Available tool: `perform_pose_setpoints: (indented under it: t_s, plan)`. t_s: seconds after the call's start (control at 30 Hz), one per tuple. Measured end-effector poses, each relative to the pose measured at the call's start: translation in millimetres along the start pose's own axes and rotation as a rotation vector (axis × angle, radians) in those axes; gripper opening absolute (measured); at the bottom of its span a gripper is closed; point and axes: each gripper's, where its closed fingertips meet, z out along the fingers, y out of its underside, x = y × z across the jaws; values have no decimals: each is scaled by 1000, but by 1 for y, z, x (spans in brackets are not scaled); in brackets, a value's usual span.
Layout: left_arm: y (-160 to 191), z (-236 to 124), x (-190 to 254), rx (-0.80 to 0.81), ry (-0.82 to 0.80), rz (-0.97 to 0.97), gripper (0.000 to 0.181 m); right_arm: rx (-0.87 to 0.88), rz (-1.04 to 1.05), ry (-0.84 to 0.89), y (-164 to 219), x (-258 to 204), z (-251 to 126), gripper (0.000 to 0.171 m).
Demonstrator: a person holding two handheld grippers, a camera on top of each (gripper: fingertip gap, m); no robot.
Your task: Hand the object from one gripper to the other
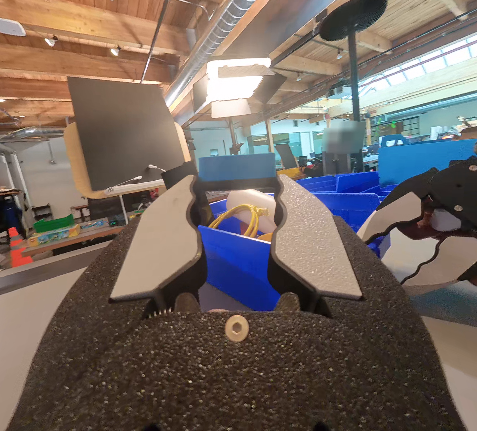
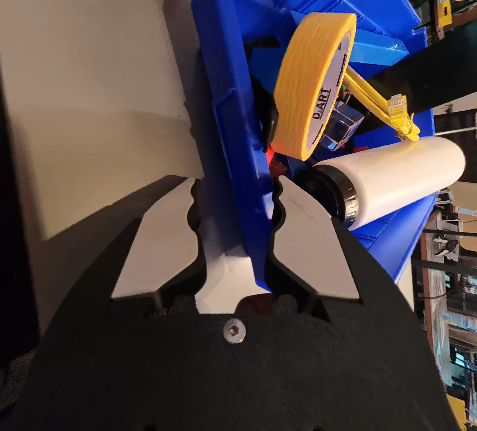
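Observation:
My left gripper (image 1: 236, 181) is shut on a blue foam block with a black base (image 1: 236, 166), held across its fingertips above the bins. My right gripper (image 1: 384, 256) shows at the right of the left wrist view, open and empty, apart from the block. In the right wrist view, the right gripper (image 2: 236, 181) is open with nothing between its fingers. It hovers over the near wall of a blue bin (image 2: 232, 108).
The blue bin (image 1: 237, 258) holds a white bottle (image 2: 400, 175) with a black cap, a yellow tape roll (image 2: 304, 83), a yellow network cable (image 2: 374, 106) and a shiny cube (image 2: 340, 126). More blue bins (image 1: 356, 194) stand behind it. A white table (image 2: 90, 83) lies alongside. There is about 20 cm between the tips of the two grippers.

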Motion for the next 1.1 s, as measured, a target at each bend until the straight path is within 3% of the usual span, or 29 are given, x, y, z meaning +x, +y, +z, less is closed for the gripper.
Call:
perform_pose_setpoints:
  t_s: [0.2,0.33,0.47,0.6,0.8,1.1]
  plan:
    - [0,0,35,-3,177,-9,56,79,73,-136,0,-36,-40,54]
    - [9,-2,61,-87,267,11,56,144,76,-192,0,-48,-75,52]
    - [7,-11,81,-167,349,44,56,363,129,-131,-15,-30,-121,49]
    - [5,-13,99,-261,446,72,56,478,266,57,-7,18,-150,46]
    - [28,-1,109,-548,564,192,56,492,449,199,26,42,-145,49]
    - [41,26,123,-764,783,236,56,514,566,238,34,29,-132,50]
